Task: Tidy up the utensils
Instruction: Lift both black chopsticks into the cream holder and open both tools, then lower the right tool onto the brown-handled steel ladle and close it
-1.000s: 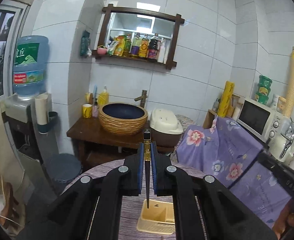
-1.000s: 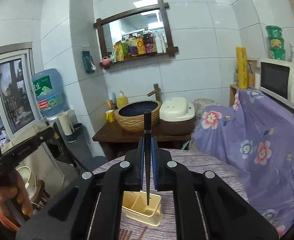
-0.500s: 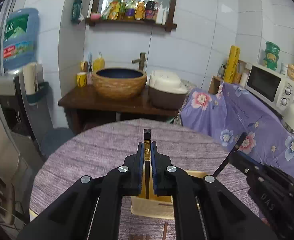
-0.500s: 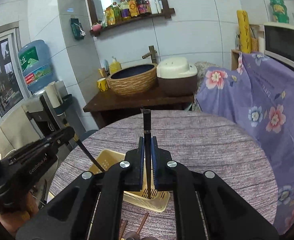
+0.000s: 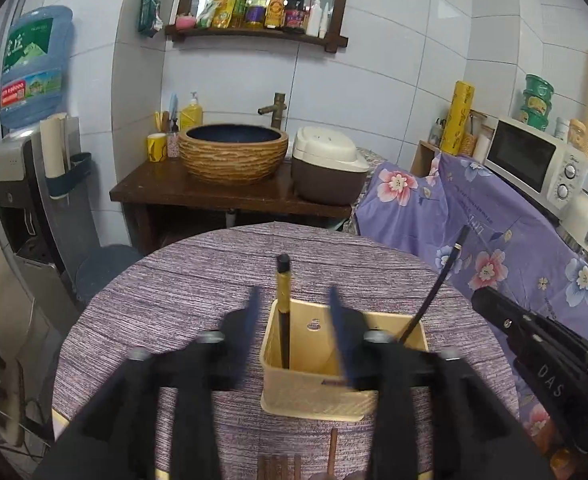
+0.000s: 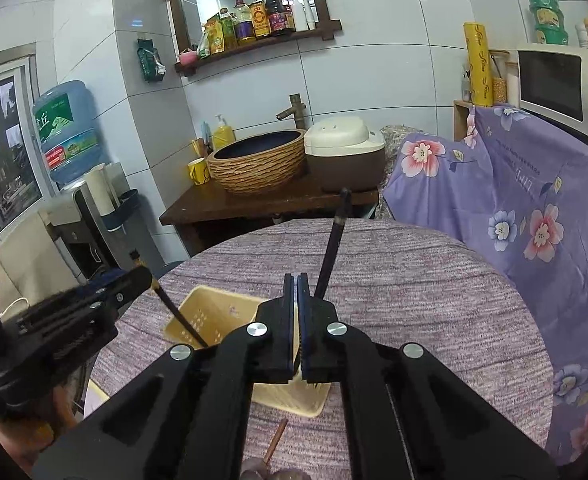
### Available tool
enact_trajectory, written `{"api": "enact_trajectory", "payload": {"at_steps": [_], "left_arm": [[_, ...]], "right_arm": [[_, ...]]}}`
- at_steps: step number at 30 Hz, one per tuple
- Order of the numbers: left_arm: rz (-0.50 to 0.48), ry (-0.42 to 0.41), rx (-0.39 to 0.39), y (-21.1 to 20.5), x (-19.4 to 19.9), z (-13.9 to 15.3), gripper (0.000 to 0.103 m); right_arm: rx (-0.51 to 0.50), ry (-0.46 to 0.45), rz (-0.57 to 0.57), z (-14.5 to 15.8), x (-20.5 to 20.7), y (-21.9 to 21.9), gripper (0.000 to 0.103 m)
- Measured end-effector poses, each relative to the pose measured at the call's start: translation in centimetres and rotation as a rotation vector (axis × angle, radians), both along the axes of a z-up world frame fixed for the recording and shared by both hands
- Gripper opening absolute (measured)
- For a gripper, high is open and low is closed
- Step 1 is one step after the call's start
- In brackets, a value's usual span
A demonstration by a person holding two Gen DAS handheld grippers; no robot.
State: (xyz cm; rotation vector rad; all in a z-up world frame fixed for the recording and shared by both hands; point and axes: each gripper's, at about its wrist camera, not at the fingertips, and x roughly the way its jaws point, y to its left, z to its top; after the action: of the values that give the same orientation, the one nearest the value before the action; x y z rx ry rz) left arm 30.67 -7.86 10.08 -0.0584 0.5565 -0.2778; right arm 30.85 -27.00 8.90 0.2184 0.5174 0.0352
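Note:
A cream plastic utensil holder (image 5: 314, 376) stands on the round purple table; it also shows in the right wrist view (image 6: 210, 316). My left gripper (image 5: 292, 320) is open, its fingers blurred either side of the holder. A black chopstick with a gold band (image 5: 283, 304) stands inside the holder, free of the fingers. My right gripper (image 6: 297, 320) has its jaws together. A second black chopstick (image 6: 332, 248) leans out of the holder just right of its fingers; it also shows in the left wrist view (image 5: 434, 292). Whether the right jaws still pinch it is hidden.
Several brown chopsticks (image 5: 278, 466) lie on the table in front of the holder, one apart (image 6: 276, 438). Behind the table stand a wooden stand with a woven basin (image 5: 232, 152) and a rice cooker (image 5: 326, 168). A floral purple cloth (image 5: 494, 240) covers furniture at right.
My left gripper opened and let go of its chopstick, which now stands in the holder. The right chopstick tilted to the right beside the shut jaws. Both grippers came lower over the holder.

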Motion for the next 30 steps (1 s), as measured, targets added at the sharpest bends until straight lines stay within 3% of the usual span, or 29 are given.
{"api": "enact_trajectory", "payload": {"at_steps": [1, 3, 4, 5, 7, 11, 13, 18, 23, 30], "left_arm": [[0.009, -0.027, 0.003, 0.4, -1.0, 0.0, 0.068], [0.024, -0.054, 0.022, 1.3, -2.9, -0.4, 0.07], [0.02, -0.048, 0.037, 1.9, -3.8, -0.9, 0.071], [0.016, -0.039, 0.044, 2.4, -4.6, -1.4, 0.072], [0.031, -0.026, 0.053, 3.5, -5.8, -2.5, 0.075], [0.094, 0.003, 0.109, 5.6, -8.7, -6.2, 0.075], [0.106, 0.057, 0.123, 6.3, -9.7, -8.7, 0.075], [0.105, 0.217, 0.126, 7.2, -11.1, -14.1, 0.064], [0.097, 0.254, 0.114, 7.5, -11.9, -15.6, 0.063], [0.094, 0.25, 0.109, 7.2, -12.7, -16.0, 0.063]], "right_arm": [[-0.004, 0.005, -0.003, -0.3, -0.6, 0.1, 0.003], [-0.01, 0.022, 0.002, -1.3, -2.0, 0.2, 0.007], [-0.013, 0.038, 0.003, -2.0, -2.7, 0.3, 0.019], [-0.013, 0.053, 0.005, -2.7, -3.3, 0.3, 0.04], [-0.007, 0.06, 0.004, -4.4, -5.0, 0.5, 0.051], [-0.072, 0.113, 0.027, -8.1, -7.5, 2.2, 0.051], [-0.091, 0.179, 0.023, -10.6, -8.5, 2.9, 0.051], [-0.001, 0.339, 0.001, -16.3, -10.5, 3.2, 0.049], [0.028, 0.389, 0.031, -18.7, -11.8, 4.7, 0.041], [0.087, 0.428, 0.051, -19.0, -10.8, 5.8, 0.033]]}}
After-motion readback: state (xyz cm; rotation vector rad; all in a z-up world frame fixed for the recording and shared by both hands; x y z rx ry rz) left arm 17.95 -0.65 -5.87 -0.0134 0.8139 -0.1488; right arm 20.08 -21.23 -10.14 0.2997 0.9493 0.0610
